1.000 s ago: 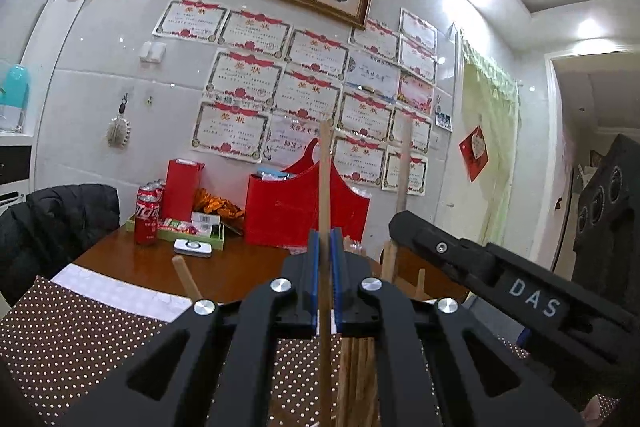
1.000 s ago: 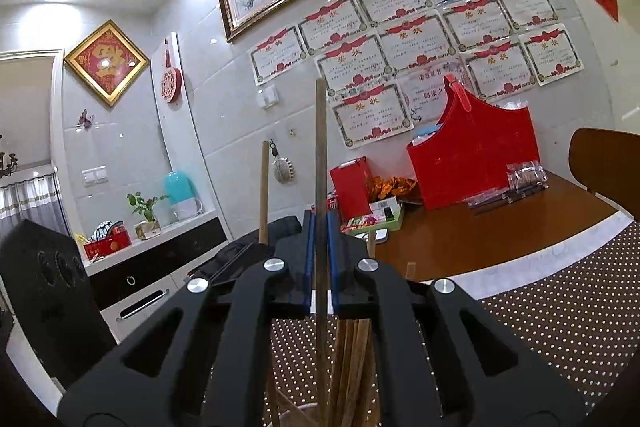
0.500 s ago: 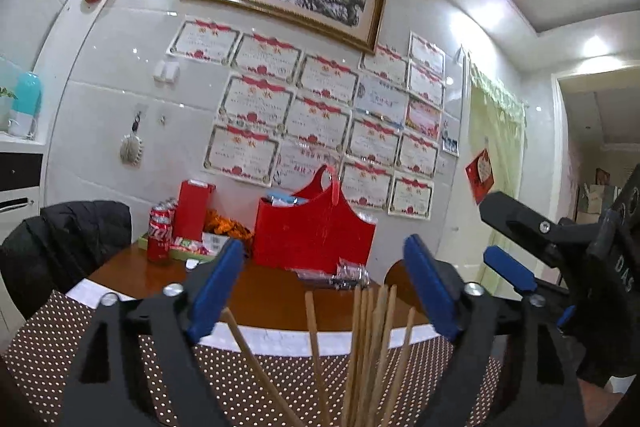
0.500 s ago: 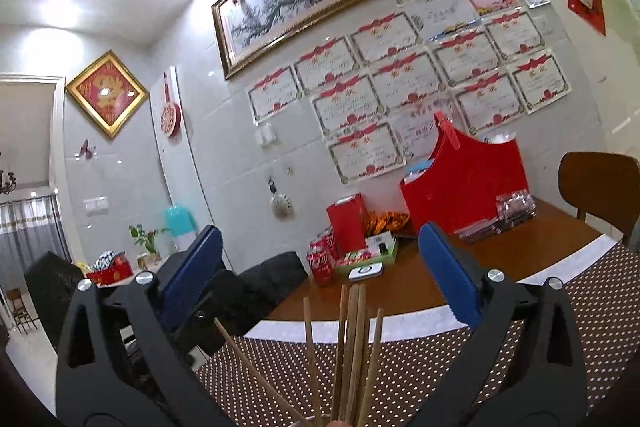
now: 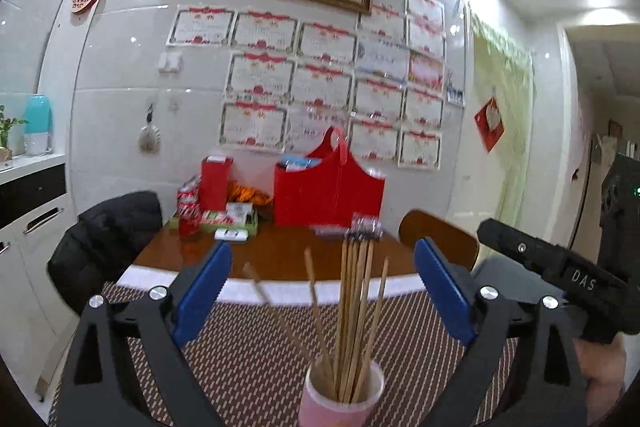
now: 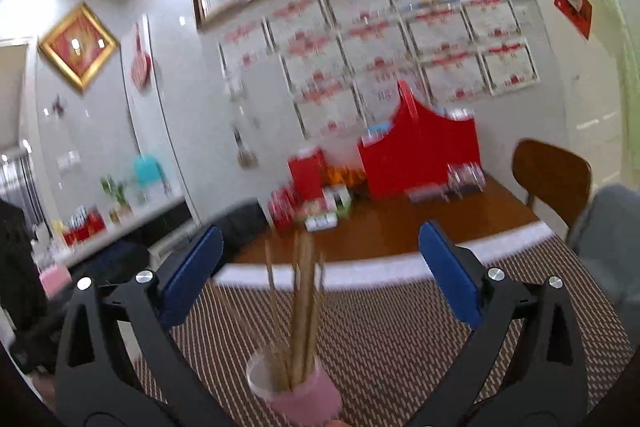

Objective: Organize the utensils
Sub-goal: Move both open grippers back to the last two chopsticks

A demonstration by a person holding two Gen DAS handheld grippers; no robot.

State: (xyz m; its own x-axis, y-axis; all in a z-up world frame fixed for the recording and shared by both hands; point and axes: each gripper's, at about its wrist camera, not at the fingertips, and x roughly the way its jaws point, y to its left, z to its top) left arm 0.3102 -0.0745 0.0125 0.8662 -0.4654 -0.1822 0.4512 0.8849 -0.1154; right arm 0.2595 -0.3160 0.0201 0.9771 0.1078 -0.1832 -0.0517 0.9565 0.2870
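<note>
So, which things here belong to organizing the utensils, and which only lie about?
Belong to the job:
- thin wooden chopsticks, standing in the cup
- small pink plastic cup
- left gripper, open
- right gripper, open

Only lying about:
- tall red gift bag
- red soda can
- brown wooden chair

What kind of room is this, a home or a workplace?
Most likely a home dining room: a wooden table with a dotted placemat, framed certificates on the tiled wall, and a cup of chopsticks.
</note>
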